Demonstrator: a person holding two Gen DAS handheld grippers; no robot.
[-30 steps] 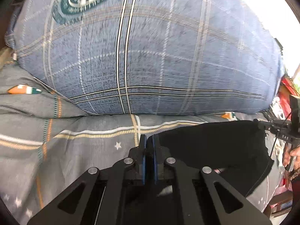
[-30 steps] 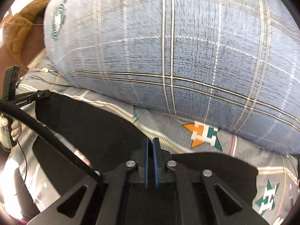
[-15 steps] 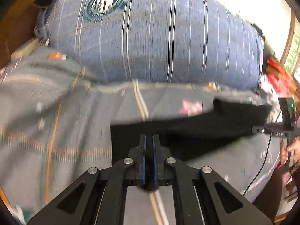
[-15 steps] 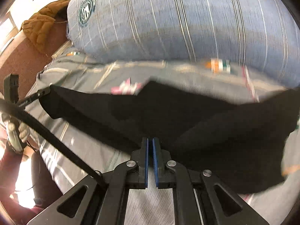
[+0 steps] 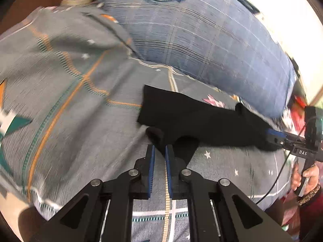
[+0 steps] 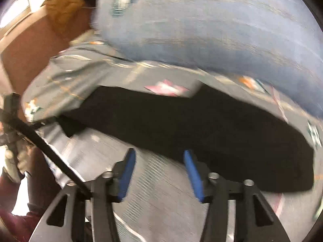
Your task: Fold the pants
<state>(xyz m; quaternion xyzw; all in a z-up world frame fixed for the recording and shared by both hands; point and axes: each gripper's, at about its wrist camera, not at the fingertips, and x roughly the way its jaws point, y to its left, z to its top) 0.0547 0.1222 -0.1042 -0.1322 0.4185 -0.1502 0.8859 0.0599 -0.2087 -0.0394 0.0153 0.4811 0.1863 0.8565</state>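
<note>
Black pants (image 5: 193,117) lie folded in a long strip on the grey patterned bedsheet (image 5: 66,100). My left gripper (image 5: 159,151) has its jaws slightly apart, with a corner of the pants just at its tips; nothing is clamped. My right gripper (image 6: 158,157) is open wide and empty, just short of the pants' near edge (image 6: 181,125). The right gripper also shows in the left wrist view (image 5: 272,137) at the pants' far right end.
A big blue plaid pillow (image 5: 212,36) lies along the back of the bed and shows in the right wrist view (image 6: 212,24) too. A brown garment (image 6: 66,6) sits at the back left. The person's hand (image 5: 304,177) holds the right gripper's handle.
Both grippers drew the pants back toward the near side and laid them down. The right gripper opened wide and let go. The left gripper's jaws parted a little.
</note>
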